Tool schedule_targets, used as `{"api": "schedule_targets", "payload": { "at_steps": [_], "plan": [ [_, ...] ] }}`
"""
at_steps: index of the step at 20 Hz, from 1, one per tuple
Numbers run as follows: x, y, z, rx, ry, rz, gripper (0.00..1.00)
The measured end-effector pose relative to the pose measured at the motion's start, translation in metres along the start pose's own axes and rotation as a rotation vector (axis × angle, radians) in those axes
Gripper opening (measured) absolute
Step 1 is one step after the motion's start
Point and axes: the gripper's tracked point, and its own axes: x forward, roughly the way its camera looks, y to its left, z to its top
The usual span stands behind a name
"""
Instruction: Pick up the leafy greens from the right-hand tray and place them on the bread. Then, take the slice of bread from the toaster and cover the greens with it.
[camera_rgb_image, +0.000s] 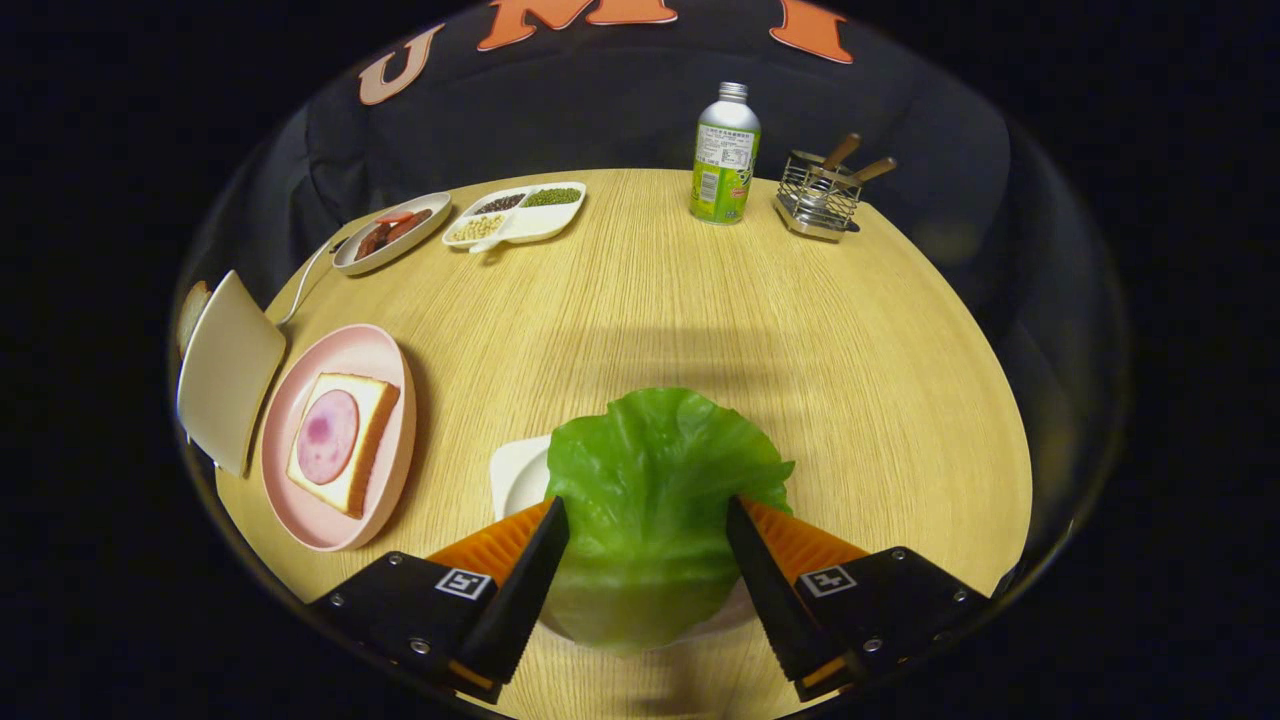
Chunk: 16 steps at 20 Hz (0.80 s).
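The leafy greens (650, 500) are seen lying on a small white tray (515, 475), right between the two fingers of the hand-held gripper (648, 535). The leaf is thin and very light, so it is judged to be soft and floppy. It could be torn or bent if it is squeezed too hard, and its shiny skin may be a bit slippery. It is best taken at the thicker lower part near the stalk, where it is a little stiffer, and not at the frilly edge.

The fingers are held wide apart, one on each side of the leaf. The leaf's edges are right by the inner sides of the fingers, but it cannot be told if they are touched. The leaf is not pinched yet.

The bread (345, 440), with a round slice of meat on top, is seen on a pink plate (385, 370), well apart from the greens on the wooden surface (700, 300).
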Motion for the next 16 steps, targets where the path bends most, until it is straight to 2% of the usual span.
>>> {"api": "schedule_targets", "payload": {
  "at_steps": [3, 5, 7, 8, 9, 10, 12, 16],
  "plan": [
    [0.002, -0.002, 0.002, -0.005, -0.015, 0.006, 0.92],
    [0.002, -0.007, 0.003, 0.009, -0.020, -0.003, 0.84],
    [0.003, -0.010, 0.005, 0.025, -0.031, -0.011, 0.70],
    [0.004, -0.012, 0.005, 0.035, -0.038, -0.019, 0.54],
    [0.004, -0.013, 0.006, 0.046, -0.042, -0.023, 0.45],
    [0.004, -0.015, 0.007, 0.052, -0.048, -0.024, 0.29],
    [0.002, -0.014, 0.008, 0.090, -0.051, -0.005, 0.15],
    [-0.010, -0.007, 0.022, 0.173, -0.100, 0.060, 0.06]
  ]
}}
